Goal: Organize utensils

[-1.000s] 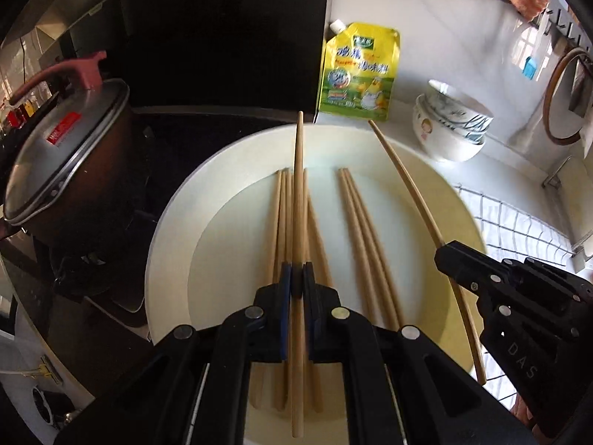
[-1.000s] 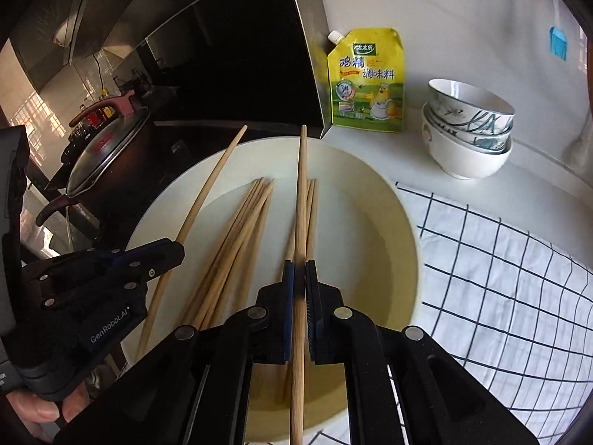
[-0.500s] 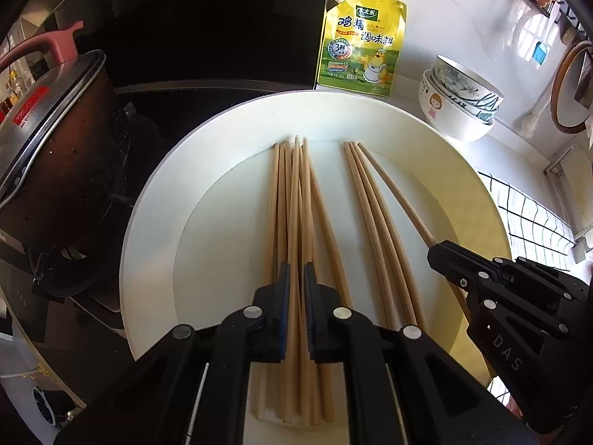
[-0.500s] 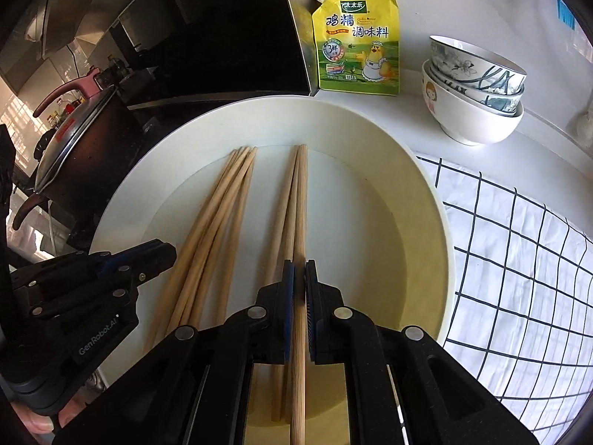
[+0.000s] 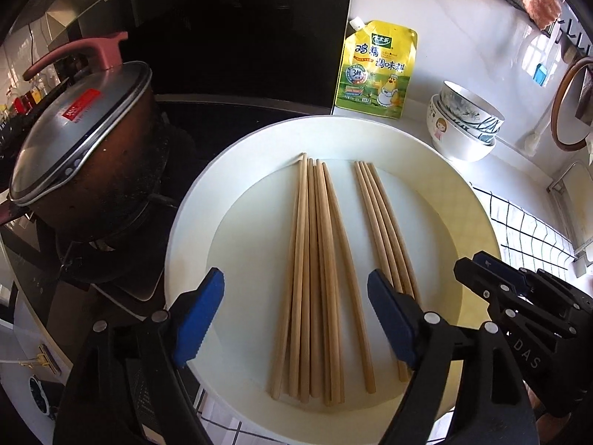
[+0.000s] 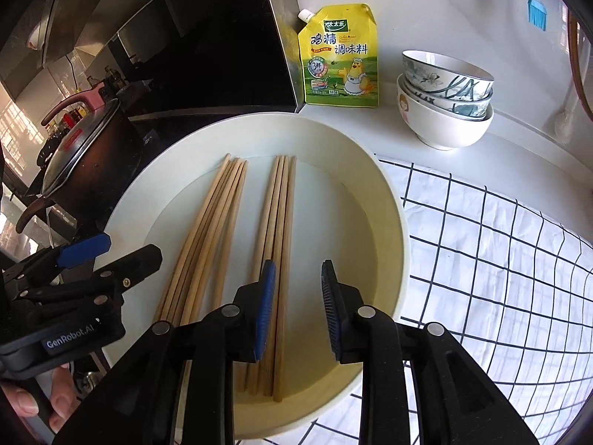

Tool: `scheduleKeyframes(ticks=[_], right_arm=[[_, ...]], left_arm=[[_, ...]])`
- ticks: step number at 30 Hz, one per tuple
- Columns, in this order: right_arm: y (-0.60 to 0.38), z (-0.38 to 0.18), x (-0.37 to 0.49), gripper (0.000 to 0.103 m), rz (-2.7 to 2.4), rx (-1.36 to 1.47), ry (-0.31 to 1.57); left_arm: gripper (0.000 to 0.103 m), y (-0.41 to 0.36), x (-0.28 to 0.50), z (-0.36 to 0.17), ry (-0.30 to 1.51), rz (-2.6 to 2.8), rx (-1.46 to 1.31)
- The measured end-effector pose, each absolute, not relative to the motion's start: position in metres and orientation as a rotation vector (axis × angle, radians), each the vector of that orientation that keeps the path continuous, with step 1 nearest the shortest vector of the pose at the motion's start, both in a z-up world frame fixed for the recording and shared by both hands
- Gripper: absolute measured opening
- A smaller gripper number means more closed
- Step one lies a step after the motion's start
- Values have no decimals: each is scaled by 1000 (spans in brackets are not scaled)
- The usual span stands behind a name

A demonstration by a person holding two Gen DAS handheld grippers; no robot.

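A large white plate (image 5: 207,200) (image 6: 385,193) holds wooden chopsticks in two bundles. The left bundle (image 5: 315,259) (image 6: 207,230) has several sticks; the right bundle (image 5: 385,230) (image 6: 278,222) lies a little apart from it. My left gripper (image 5: 296,319) is open and empty, its blue pads spread on either side of the left bundle's near part. My right gripper (image 6: 298,307) is open and empty above the near end of the right bundle. Each gripper shows in the other's view: the left one (image 6: 85,259), the right one (image 5: 519,296).
A lidded pot (image 5: 81,155) (image 6: 81,155) sits on the stove at the left. A yellow seasoning pouch (image 5: 376,70) (image 6: 339,55) leans on the back wall. Stacked bowls (image 5: 463,126) (image 6: 444,100) stand at the right. A checked cloth (image 6: 500,259) covers the counter right of the plate.
Both grippers lowered the chopsticks they held onto the plate and opened, leaving one stick with each bundle. Both have drawn back slightly.
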State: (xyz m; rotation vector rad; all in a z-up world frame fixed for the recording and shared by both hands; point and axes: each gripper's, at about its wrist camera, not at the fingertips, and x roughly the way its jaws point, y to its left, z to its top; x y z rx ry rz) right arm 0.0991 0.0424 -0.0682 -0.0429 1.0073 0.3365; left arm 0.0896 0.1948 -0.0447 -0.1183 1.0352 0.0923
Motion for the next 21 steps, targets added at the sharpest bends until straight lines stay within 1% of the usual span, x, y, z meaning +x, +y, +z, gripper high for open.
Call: scheduleKeyframes(ticks=[14,21], right_arm=[[40,-51,76,26,335,-50,974],[39,-45,69,29,334,-58,960]], left_arm=[[78,191,70,-27,1006,104,-118],[78,190,64,-22,993,105,-121]])
